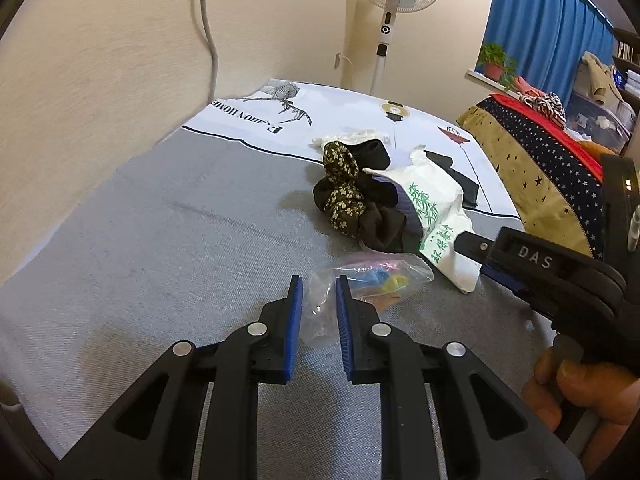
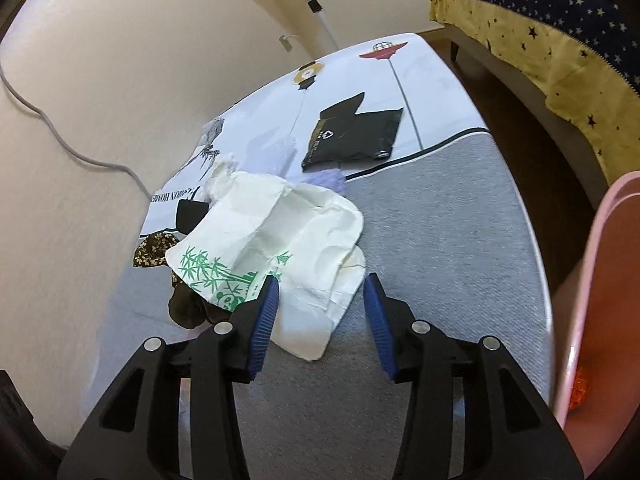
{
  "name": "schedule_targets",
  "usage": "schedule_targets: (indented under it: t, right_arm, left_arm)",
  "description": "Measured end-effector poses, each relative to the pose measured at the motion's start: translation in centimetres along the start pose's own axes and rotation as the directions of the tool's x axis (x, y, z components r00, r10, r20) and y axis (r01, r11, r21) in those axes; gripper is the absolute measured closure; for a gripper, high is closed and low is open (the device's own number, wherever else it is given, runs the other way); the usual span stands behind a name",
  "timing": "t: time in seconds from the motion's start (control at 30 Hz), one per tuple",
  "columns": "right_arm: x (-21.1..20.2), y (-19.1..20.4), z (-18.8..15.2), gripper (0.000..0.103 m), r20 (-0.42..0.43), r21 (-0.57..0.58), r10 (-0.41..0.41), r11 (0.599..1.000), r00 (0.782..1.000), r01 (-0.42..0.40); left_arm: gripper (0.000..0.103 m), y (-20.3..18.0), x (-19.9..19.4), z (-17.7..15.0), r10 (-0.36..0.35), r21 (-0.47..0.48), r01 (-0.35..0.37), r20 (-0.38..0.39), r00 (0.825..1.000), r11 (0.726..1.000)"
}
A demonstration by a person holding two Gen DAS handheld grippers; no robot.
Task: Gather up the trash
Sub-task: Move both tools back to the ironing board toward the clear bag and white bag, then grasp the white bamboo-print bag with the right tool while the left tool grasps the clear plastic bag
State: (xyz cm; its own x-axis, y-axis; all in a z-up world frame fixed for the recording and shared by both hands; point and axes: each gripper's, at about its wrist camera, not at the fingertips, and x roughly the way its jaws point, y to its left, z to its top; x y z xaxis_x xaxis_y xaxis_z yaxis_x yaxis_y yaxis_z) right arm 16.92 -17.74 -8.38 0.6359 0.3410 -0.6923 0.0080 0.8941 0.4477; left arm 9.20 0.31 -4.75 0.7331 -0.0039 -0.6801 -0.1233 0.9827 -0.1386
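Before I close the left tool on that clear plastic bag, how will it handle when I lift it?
The clear plastic bag looks thin and crinkled, so it will probably be floppy and sag. The small colored pieces inside may slide to the low end. It seems light, and the film could slip between the left tool pads.

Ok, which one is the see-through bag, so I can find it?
Look at the grey bed cover, on the near side of the pile of dark cloth. The clear bag lies flat there, its near end between the open fingers of the left hand-held gripper. Unlike the white paper bag beside it, you can see colourful bits inside.
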Motion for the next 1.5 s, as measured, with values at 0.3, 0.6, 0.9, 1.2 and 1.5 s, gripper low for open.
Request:
schedule_targets:
  t: [0.3,0.6,0.9,1.2,1.5]
  right_arm:
    - [-1.2,-0.2,0.0,0.103,0.044,-0.011,-0.02,1.0,0.999,0.02]
    - [-3.1,0.3,0.1,0.095,0.08,-0.023,0.021,1.0,0.997,-0.02]
    - [-0.9,-0.1,0.7,0.047,0.048,0.01,0.009,1.0,0.999,-0.01]
    - [1.6,1.7,1.4,0.056,0.009,-0.094,-0.077,0.993,0.997,0.077]
    - [0.7,2.3,0.6,0.075,0.037,-0.155,-0.106,0.982,0.994,0.11]
  left_arm:
    - [0.087,-0.3,0.2,0.0,-0.016,0.002,0.016,-0.008,1.0,1.0]
    - [0.087,0.0,-0.4,-0.1,-0.006,0.003,0.006,0.009,1.0,1.0]
    - [0.087,1.9,-1.9,0.4,0.079,-0.05,-0.075,0.074,0.994,0.996]
    - [0.087,2.1,-1.4,0.4,0.085,-0.064,-0.081,0.062,0.994,0.995]
    - [0.087,2.2,-1.2,0.5,0.07,-0.065,-0.067,0.049,0.996,0.996]
